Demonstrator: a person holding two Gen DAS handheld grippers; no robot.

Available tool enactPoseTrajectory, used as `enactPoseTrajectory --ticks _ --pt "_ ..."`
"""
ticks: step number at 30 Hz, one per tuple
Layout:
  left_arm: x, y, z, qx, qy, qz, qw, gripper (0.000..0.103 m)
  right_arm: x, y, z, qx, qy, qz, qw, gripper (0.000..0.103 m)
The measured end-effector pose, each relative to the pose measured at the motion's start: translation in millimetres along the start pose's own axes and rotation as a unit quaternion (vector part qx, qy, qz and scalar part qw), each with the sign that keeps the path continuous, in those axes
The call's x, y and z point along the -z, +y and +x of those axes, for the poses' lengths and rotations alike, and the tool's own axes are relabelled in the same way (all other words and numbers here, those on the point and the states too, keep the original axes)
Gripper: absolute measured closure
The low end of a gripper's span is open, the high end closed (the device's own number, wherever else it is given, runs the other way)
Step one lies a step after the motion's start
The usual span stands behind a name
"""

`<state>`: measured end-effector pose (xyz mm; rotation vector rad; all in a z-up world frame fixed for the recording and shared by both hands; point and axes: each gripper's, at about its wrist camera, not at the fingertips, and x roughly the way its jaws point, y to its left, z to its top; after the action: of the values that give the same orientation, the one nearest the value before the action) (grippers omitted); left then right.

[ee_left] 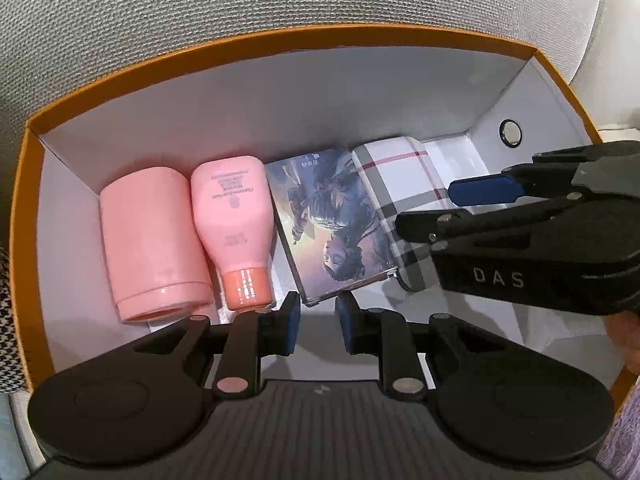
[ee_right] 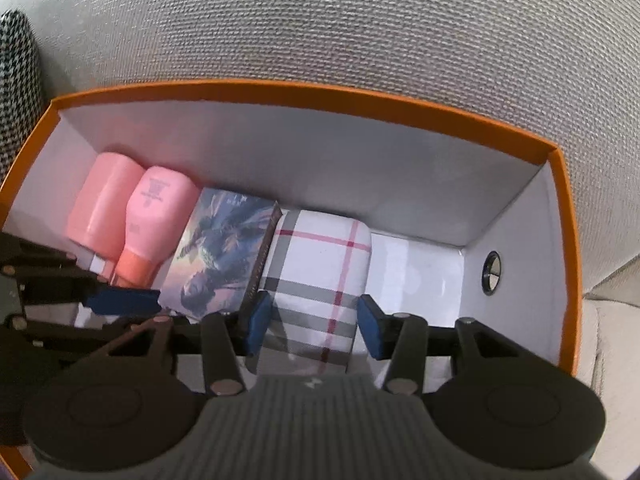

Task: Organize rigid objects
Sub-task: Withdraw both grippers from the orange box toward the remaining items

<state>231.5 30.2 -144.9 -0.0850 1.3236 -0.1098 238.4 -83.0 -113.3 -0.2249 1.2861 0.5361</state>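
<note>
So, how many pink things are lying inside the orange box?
2. A pink cup lies at the left end of the box. A pink bottle lies right beside it, next to the picture book. Nothing else pink shows, though something could be hidden under the grippers.

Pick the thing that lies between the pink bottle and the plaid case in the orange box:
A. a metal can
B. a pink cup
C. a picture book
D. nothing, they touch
C: the picture book lies in the row with the pink bottle on one side and the plaid case on the other, inside the orange box.
</note>
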Motion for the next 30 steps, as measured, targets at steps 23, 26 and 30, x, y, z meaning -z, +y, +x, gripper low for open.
enactPoseTrajectory --ticks 23,26,30 --pt "52.3 -7.3 -100.6 0.033 -0.148 0.027 0.9881 0.078 17.9 31.5 -36.3 -0.003 -0.075 -0.023 0.997 0.072" --pt "82.1 -13.0 -128.3 0.041 -0.185 0.032 0.9814 0.077 36.0 31.8 -64.0 -0.009 -0.117 -0.008 0.993 0.071" --pt "121.0 -19.0 -156.3 0.044 -0.207 0.022 0.9771 0.073 65.9 30.2 -100.8 -0.023 -0.163 0.006 0.986 0.068"
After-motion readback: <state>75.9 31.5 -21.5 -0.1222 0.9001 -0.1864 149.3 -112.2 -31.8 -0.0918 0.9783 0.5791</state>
